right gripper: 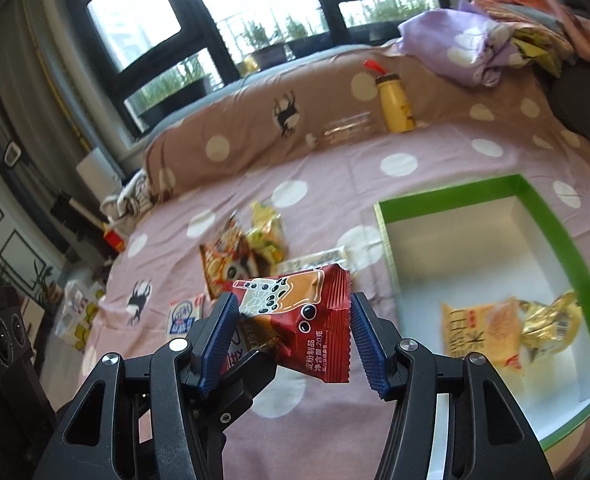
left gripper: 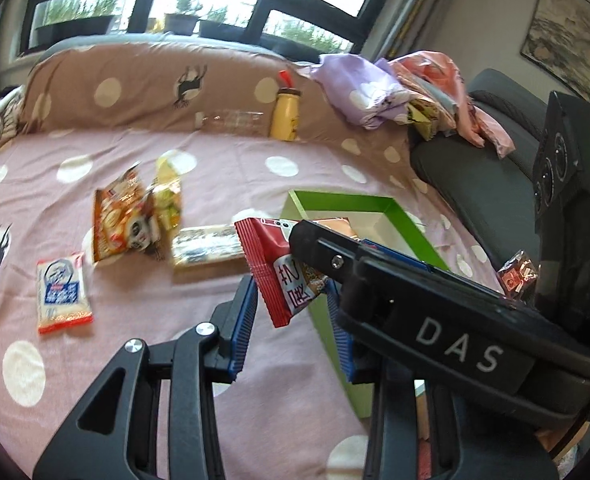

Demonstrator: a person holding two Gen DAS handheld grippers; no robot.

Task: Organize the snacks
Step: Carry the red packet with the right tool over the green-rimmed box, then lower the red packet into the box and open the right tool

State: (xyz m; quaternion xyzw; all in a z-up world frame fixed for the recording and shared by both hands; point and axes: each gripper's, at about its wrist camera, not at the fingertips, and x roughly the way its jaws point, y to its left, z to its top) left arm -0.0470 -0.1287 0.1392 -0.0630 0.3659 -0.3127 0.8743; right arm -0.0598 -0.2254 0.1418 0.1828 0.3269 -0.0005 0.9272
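A red bubble-tea snack packet hangs in the air between both grippers, above the bed left of the green box. My left gripper has its blue pads spread apart around the packet's lower end. My right gripper also stands wide around it, and its black body crosses the left wrist view. Which pads touch the packet is unclear. The box holds a yellow packet and a gold packet.
Loose snacks lie on the pink dotted bedspread: a white-blue packet, an orange bag, a yellow-green bag, a flat gold bar. A yellow bottle and folded clothes lie further back.
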